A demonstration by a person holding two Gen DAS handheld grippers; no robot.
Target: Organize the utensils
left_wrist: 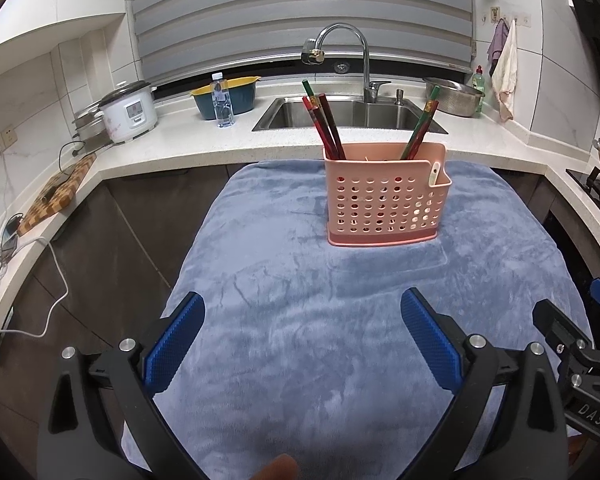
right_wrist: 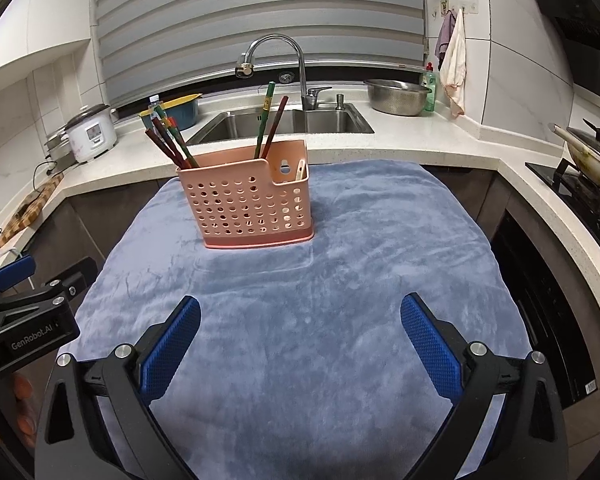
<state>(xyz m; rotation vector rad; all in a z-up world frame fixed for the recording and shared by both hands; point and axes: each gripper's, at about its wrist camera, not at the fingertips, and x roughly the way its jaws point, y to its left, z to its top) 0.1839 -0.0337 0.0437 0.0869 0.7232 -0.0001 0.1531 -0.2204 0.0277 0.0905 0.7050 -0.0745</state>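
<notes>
A pink perforated utensil holder (left_wrist: 384,196) stands upright on a blue towel (left_wrist: 300,340); it also shows in the right wrist view (right_wrist: 252,204). Red and green chopsticks (left_wrist: 324,124) lean in its left end and a second bunch of chopsticks (left_wrist: 420,128) in its right end. In the right wrist view, chopsticks (right_wrist: 170,140) lean left and two more chopsticks (right_wrist: 270,120) stand in the middle. A pale utensil handle (right_wrist: 300,170) sits in the small side pocket. My left gripper (left_wrist: 302,320) is open and empty above the towel. My right gripper (right_wrist: 300,322) is open and empty, also short of the holder.
Behind the towel lie a steel sink (left_wrist: 352,114) with a tap (left_wrist: 340,40), a water bottle (left_wrist: 222,100), a rice cooker (left_wrist: 130,112), a colander (left_wrist: 454,96) and a cutting board (left_wrist: 58,192). A stove with a wok (right_wrist: 592,160) is at right.
</notes>
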